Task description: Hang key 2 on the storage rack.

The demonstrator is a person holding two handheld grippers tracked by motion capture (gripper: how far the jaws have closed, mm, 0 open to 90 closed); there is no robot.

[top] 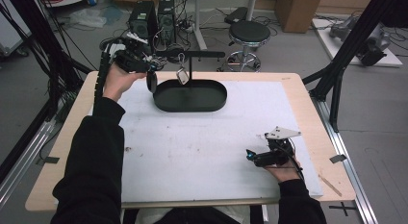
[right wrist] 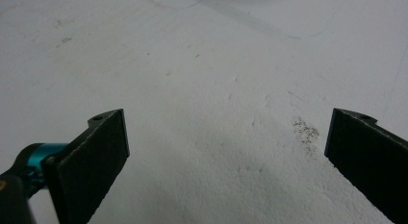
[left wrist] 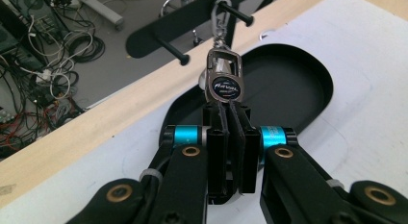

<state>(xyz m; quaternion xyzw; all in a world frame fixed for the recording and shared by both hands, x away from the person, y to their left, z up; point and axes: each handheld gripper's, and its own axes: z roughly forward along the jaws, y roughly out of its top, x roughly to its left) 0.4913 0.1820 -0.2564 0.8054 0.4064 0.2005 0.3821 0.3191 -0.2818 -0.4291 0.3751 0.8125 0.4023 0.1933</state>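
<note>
A silver keychain (top: 182,76) with a dark oval badge (left wrist: 223,84) hangs by its clip from a peg of a black rack bar (top: 207,54) (left wrist: 159,34). The bar stands on a post over a black oval tray (top: 166,101) (left wrist: 317,75) at the far middle of the table. My left gripper (top: 155,65) (left wrist: 230,106) is held up left of the rack, jaws pressed together, tips pointing at the badge's lower edge; whether they touch it I cannot tell. My right gripper (top: 251,155) (right wrist: 228,123) rests low over the white mat near the front right, open, with nothing between its jaws.
A white mat (top: 207,147) covers most of the wooden table (top: 72,137). Beyond the far edge are a round stool (top: 248,32), two computer towers (top: 154,17) and loose cables. A black frame post (top: 337,75) slants at the right edge.
</note>
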